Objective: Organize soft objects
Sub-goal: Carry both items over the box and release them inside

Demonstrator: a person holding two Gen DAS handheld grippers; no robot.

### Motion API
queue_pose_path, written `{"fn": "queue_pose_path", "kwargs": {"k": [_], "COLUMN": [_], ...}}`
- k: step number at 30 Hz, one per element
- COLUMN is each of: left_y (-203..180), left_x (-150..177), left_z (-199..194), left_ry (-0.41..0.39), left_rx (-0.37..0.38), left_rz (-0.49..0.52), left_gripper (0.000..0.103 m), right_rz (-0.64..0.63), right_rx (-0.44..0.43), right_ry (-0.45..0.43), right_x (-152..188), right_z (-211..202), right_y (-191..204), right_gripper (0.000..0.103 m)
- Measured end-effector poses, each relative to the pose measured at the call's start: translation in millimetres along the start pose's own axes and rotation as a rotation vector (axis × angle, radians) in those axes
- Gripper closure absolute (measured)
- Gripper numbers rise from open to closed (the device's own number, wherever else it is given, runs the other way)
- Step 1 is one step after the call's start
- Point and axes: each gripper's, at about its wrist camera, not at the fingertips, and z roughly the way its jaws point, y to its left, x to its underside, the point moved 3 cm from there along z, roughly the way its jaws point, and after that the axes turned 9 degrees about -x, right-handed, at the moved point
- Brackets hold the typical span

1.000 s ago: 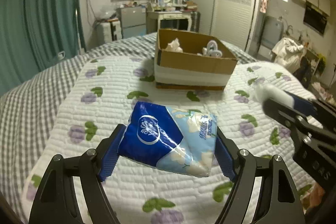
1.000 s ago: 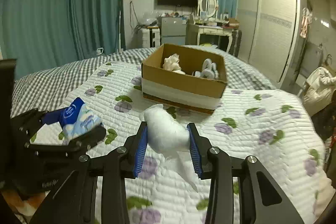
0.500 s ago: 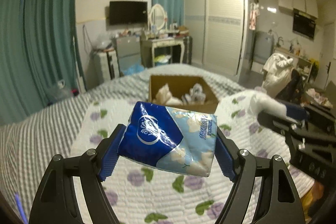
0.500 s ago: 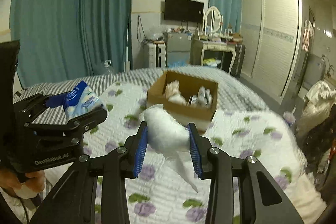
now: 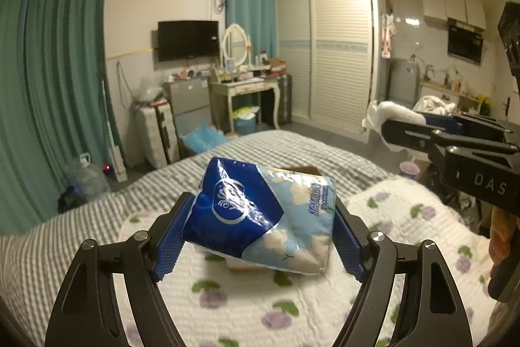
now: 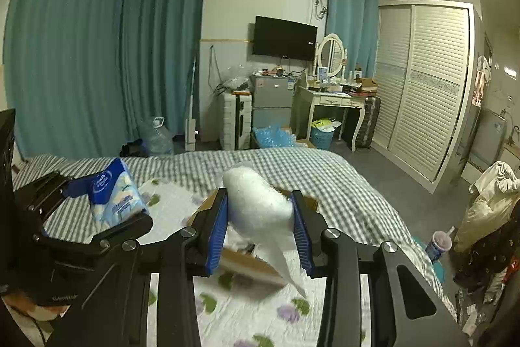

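**Two claws, two soft things, one box below**

While the left camera looks past its own load, it shows the left claw (image 5: 260, 228) squeezed on a blue tissue pack (image 5: 260, 213), one blue pad on each side. The pack is up in the air over the flower blanket (image 5: 406, 217). Only a thin brown edge of the cardboard box (image 5: 302, 169) peeks out behind and under it. At the right edge of this view, the right claw (image 5: 403, 127) is seen from the side, with white stuff at its tip.

The right camera shows more. The right claw (image 6: 260, 228) is closed part way on a white plastic bag (image 6: 256, 204), puffy at the top, with a loose tail hanging down. The box (image 6: 253, 264) sits on the blanket (image 6: 247, 314) right under the bag, blurry, with its front wall showing. The left claw (image 6: 107, 200) and its tissue pack (image 6: 113, 197) are off to the left side, also up in the air.

The side of the right claw reads "DAS". The pack has a white swirl mark and small blue writing that is too tiny to read.
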Motion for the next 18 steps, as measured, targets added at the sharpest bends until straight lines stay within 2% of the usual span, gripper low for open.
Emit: {"fn": "queue_pose_path", "kwargs": {"k": [9, 13, 18], "left_y": [-12, -18, -21], "left_x": [-12, -7, 18], "left_z": [80, 116, 163], "left_ry": [0.006, -0.014, 0.057], "left_rx": [-0.035, -0.039, -0.047], "left_rz": [0.026, 0.068, 0.103], "left_gripper": [0.024, 0.024, 0.024], "right_rz": [0.065, 0.064, 0.114], "right_rx": [-0.018, -0.006, -0.033], "right_ry": [0.005, 0.041, 0.095], "right_x": [-18, -11, 13], "right_z": [89, 133, 184], "right_y": [-47, -63, -89], "right_gripper": [0.066, 0.066, 0.066]}}
